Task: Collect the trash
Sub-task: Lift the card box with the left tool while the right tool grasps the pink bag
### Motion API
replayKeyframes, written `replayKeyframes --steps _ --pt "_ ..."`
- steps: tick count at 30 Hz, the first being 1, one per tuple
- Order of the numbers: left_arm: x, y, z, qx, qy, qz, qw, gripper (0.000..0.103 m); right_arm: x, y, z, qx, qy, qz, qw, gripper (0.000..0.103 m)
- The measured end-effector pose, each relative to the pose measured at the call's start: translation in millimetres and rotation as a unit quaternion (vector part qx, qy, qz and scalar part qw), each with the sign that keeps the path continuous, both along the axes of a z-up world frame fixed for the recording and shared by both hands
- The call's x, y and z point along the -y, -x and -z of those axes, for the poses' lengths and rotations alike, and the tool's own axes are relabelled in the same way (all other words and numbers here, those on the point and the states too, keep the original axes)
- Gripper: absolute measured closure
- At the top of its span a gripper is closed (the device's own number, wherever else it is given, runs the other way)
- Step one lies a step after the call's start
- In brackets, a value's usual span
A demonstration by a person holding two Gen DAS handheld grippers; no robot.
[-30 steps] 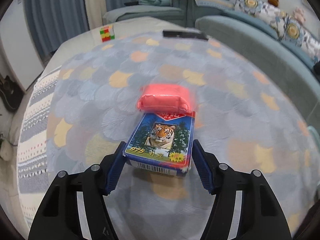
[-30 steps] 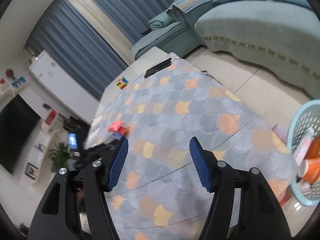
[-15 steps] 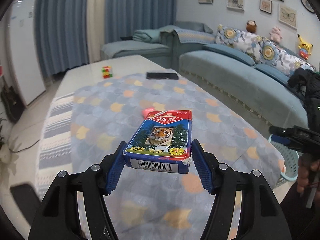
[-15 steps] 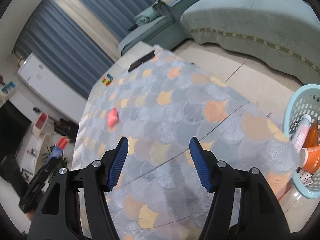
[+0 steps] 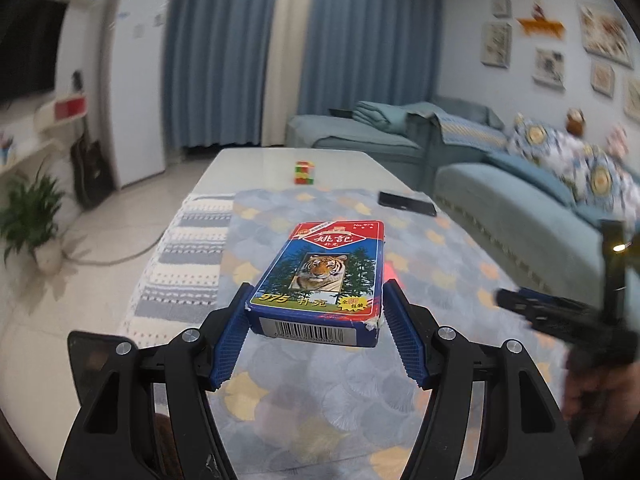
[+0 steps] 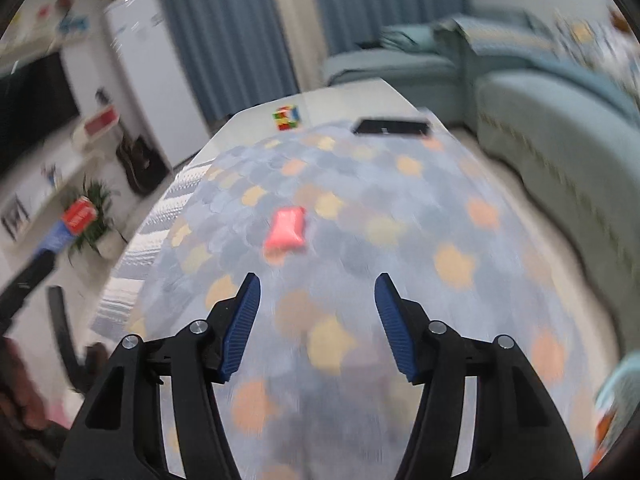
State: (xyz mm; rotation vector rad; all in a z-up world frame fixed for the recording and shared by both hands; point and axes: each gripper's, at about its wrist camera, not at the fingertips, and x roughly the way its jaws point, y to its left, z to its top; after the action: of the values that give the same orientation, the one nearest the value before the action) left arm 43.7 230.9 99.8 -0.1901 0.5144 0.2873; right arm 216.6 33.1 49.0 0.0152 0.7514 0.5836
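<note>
Both wrist views face the table point(image 5: 460, 240) point(image 6: 400, 200) lengthwise, sharing it.

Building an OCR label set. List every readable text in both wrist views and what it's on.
All on the card box held in the left gripper:
"姚記": red banner on top.
"No.975": top right corner.
"975": yellow, bottom left.
"扑克": beside it.
Yellow badge, bottom right: too small to read.
Barcode digits on the end face: too small to read.
Right wrist view: blurred, nothing readable.
</note>
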Motion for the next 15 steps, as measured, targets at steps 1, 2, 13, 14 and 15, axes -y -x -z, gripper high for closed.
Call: replayKeyframes --steps 1,2,13,14,15 --pt "-4 -1 -1 -0.002 0.012 -0.005 0.9999 0.040 -18 -10 1 0.006 0.011 -0.011 1.000 0.047" --pt "-6 -2 -1 -0.003 0.016 -0.006 0.9999 0.040 -30 -17 4 0.008 0.018 -0.016 1.000 0.047" --pt "-22 -9 -2 -0.011 0.032 -0.027 0.9991 0.040 -144 -87 60 -0.013 0.112 -0.027 0.993 0.047" --pt "-23 -10 -1 -0.013 0.034 -0.029 0.9989 0.040 -146 -93 65 -0.021 0.109 -0.022 0.994 0.047" --pt "-25 -11 0 -0.016 0.037 -0.031 0.9987 0.040 -148 -98 69 -0.029 0.109 -0.019 0.993 0.047"
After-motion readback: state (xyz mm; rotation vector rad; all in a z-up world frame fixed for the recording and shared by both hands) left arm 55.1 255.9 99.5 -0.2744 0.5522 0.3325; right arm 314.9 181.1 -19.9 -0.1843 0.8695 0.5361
